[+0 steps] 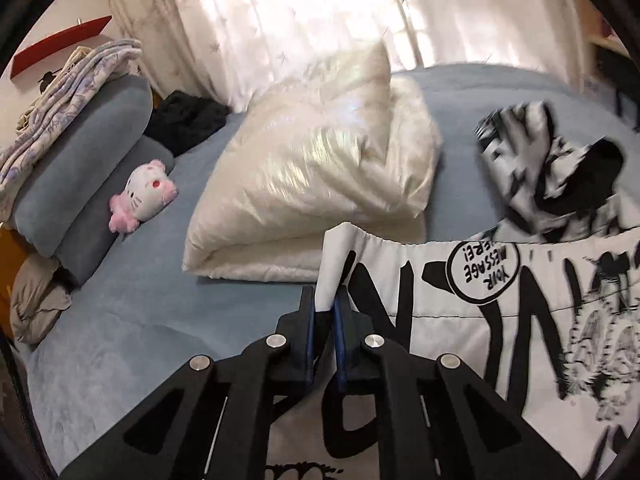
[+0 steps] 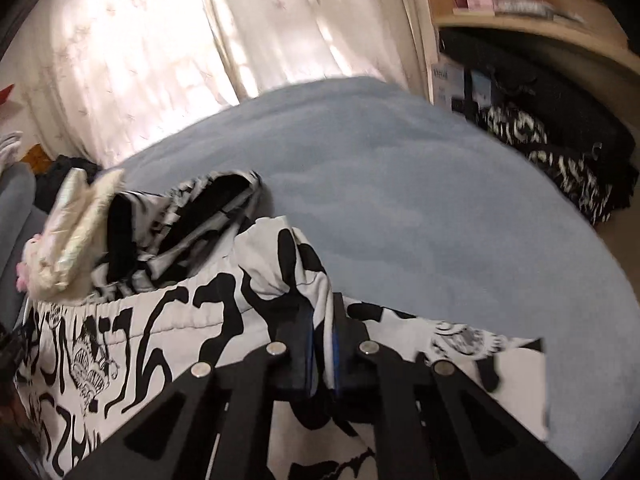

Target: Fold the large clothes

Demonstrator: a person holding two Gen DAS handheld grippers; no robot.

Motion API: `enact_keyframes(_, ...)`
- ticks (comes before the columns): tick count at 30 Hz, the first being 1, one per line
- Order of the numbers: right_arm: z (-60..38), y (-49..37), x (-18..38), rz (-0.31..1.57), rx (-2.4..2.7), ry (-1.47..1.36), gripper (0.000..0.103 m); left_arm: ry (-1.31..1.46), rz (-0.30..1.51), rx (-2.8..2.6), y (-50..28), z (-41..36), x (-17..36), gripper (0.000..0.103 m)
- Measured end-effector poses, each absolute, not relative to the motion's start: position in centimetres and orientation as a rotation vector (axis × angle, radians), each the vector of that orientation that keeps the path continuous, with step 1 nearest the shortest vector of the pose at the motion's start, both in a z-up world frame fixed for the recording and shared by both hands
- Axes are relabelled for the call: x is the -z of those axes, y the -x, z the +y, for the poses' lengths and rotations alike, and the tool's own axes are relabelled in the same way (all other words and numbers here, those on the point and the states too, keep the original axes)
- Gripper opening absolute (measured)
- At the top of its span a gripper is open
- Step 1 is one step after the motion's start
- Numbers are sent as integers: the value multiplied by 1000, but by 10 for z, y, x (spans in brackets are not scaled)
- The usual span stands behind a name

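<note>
A large white garment with black graffiti print [image 1: 480, 304] lies spread on the blue bed [image 1: 152, 292]. My left gripper [image 1: 325, 300] is shut on its left hem corner, which stands up between the fingers. In the right wrist view the same garment [image 2: 168, 340] shows, and my right gripper [image 2: 320, 316] is shut on a bunched white-and-black fold of it. Another black-and-white printed piece [image 1: 548, 168] lies crumpled beyond the hem; it also shows in the right wrist view [image 2: 192, 224].
A folded cream quilt [image 1: 320, 176] sits mid-bed. A pink-and-white plush [image 1: 144, 196], grey bolsters [image 1: 80, 168] and stacked fabric lie at the left. Curtains [image 2: 160, 60] hang behind. A wooden shelf [image 2: 540, 20] and a dark patterned bag [image 2: 560, 160] stand right of the bed [image 2: 420, 200].
</note>
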State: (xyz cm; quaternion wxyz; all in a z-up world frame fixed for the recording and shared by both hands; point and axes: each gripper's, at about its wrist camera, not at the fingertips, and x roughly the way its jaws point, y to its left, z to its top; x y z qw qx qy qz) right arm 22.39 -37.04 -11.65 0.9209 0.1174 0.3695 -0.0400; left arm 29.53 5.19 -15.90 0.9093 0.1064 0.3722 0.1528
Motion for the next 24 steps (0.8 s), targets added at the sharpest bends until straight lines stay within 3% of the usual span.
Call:
enact_keyframes(4, -365, -247, 171, 893, 109, -180, 10, -257, 876, -369, -313, 53, 210, 7)
enact_keyframes(8, -377, -240, 177, 853, 82, -260, 12, -302, 874, -392, -315, 47, 222, 8)
enact_keyframes(14, -389, -237, 170, 894, 59, -351, 25, -219, 880, -352, -304, 53, 202, 16)
enact_keyframes(18, -372, -211, 142, 858, 124, -290, 28, -115, 834, -318, -263, 61, 164, 16)
enact_keyframes(21, -340, -180, 122, 809, 118, -195, 48, -54, 814, -256, -222, 62, 146, 16)
enact_keyframes(24, -307, -156, 125, 835, 25, -147, 52, -60, 840, -243, -191, 61, 153, 16)
